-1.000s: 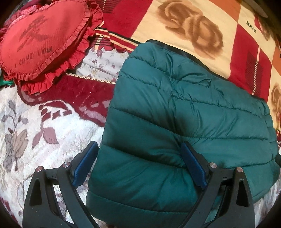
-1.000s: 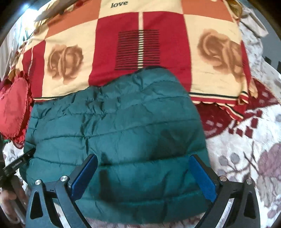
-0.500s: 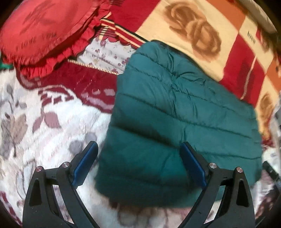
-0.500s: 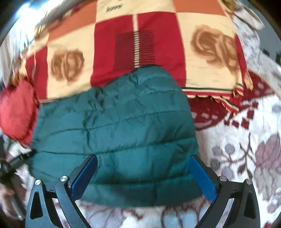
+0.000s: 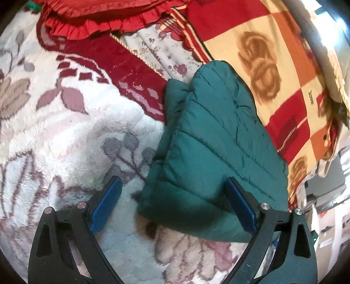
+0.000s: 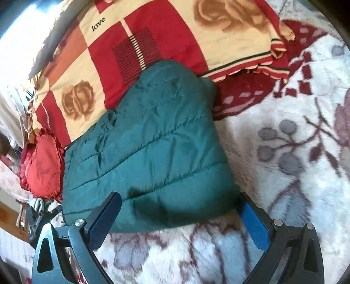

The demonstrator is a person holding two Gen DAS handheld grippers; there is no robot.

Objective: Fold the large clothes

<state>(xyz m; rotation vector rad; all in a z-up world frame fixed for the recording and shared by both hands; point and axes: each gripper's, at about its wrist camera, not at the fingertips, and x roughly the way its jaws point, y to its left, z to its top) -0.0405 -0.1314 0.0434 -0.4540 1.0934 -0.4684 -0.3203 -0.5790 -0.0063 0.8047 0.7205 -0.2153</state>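
A dark green quilted puffer jacket [image 5: 214,150] lies folded into a compact bundle on the bed; in the right wrist view the jacket [image 6: 148,148] fills the middle. My left gripper [image 5: 172,196] hovers open above the jacket's near left corner, its right pad over the fabric and its left pad over the blanket. The right gripper [image 6: 181,209] is open too, above the jacket's near right corner, with nothing between its blue pads. The other gripper's tip [image 6: 41,216] shows at the lower left of the right wrist view.
The jacket rests on a fluffy white blanket with mauve flowers [image 5: 65,135]. Behind it lies a red, cream and orange rose-print cover [image 6: 153,32]. A red frilled heart cushion [image 6: 42,166] sits to the left, seen also as the cushion [image 5: 98,17] at top. Room clutter [image 5: 328,207] shows past the bed's right edge.
Both grippers have drawn back and up from the jacket, still open. The left view swung right and the right view swung left, so the jacket looks smaller and more blanket shows.
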